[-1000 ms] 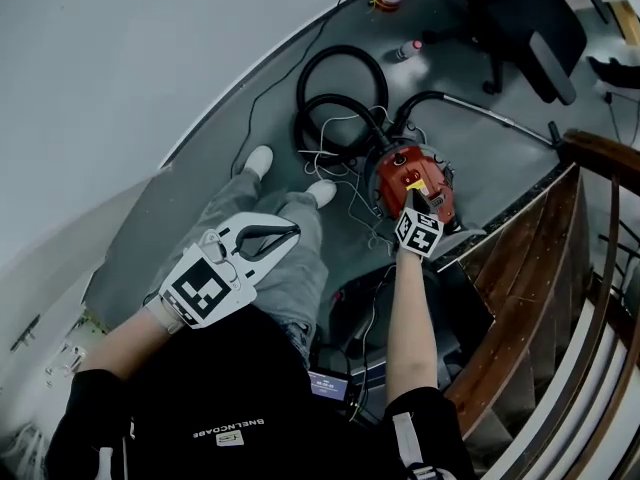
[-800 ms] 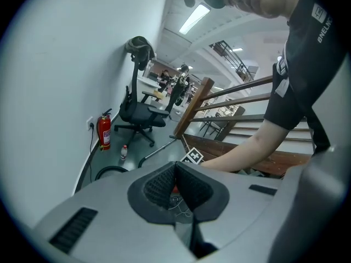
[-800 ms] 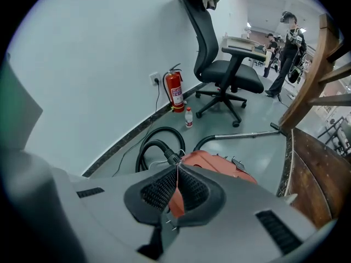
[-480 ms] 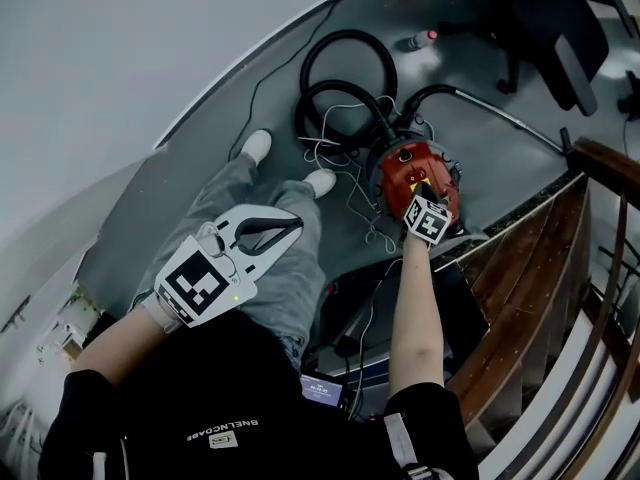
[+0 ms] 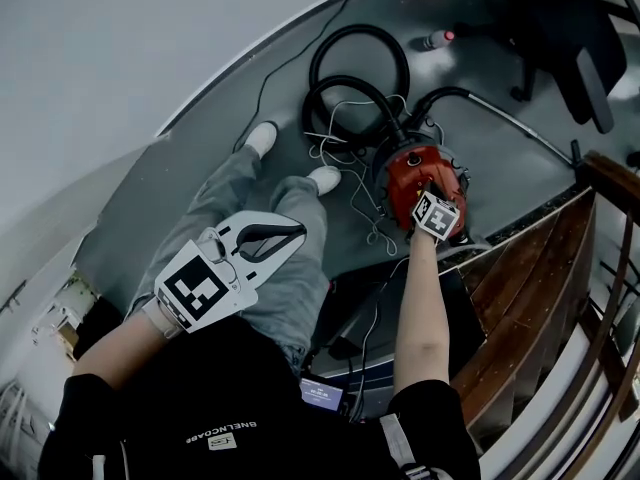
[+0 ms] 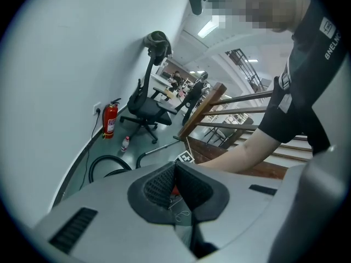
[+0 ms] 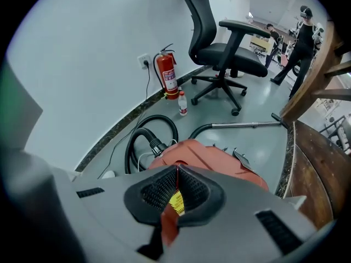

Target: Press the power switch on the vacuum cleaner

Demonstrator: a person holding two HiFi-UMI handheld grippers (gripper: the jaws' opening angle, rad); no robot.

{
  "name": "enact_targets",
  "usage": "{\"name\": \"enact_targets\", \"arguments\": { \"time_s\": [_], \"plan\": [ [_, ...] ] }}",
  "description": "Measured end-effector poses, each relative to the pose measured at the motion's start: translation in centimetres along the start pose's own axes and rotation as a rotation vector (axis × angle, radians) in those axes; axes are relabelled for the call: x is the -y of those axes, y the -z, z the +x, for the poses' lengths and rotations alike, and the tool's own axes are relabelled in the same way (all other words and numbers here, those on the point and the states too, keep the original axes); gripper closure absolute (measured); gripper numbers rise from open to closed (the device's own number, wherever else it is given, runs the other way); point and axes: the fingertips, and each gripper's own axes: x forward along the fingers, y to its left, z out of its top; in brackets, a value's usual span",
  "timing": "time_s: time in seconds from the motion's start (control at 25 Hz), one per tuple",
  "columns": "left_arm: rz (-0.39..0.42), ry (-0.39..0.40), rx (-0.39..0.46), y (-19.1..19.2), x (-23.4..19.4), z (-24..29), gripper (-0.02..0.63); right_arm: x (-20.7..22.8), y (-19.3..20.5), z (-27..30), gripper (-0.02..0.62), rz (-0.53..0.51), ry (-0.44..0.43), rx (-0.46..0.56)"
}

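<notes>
Two grippers, jaws pressed together, empty | vacuum cleaner [image 5: 405, 171] hemmed between wooden railing [image 5: 545, 243] and hose coils [image 5: 345, 68] | right gripper [image 5: 430, 190] tips right over its red top, contact unclear | left gripper [image 5: 293, 232] well apart, over leg [image 5: 290, 283]

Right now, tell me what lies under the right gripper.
The round red vacuum cleaner lies under the right gripper. A yellow label shows behind its closed fingers. The gripper itself covers the spot beneath its tips, so no switch can be seen.
</notes>
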Motion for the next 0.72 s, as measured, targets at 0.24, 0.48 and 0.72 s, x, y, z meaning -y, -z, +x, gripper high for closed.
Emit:
{"name": "enact_targets", "arguments": {
  "time_s": [0.24, 0.48, 0.72],
  "plan": [
    [-0.012, -0.004, -0.006, 0.2, -0.5, 0.2, 0.591, 0.5, -0.6, 0.1, 0.569, -0.02, 0.047, -0.028],
    [-0.024, -0.012, -0.006, 0.0, -1.0, 0.4, 0.591, 0.6, -0.7, 0.7, 0.569, -0.063, 0.055, -0.054],
    [-0.03, -0.014, -0.005, 0.2, -1.1, 0.3, 0.591, 0.6, -1.0, 1.1, 0.569, -0.08, 0.076, -0.091]
  ]
}}
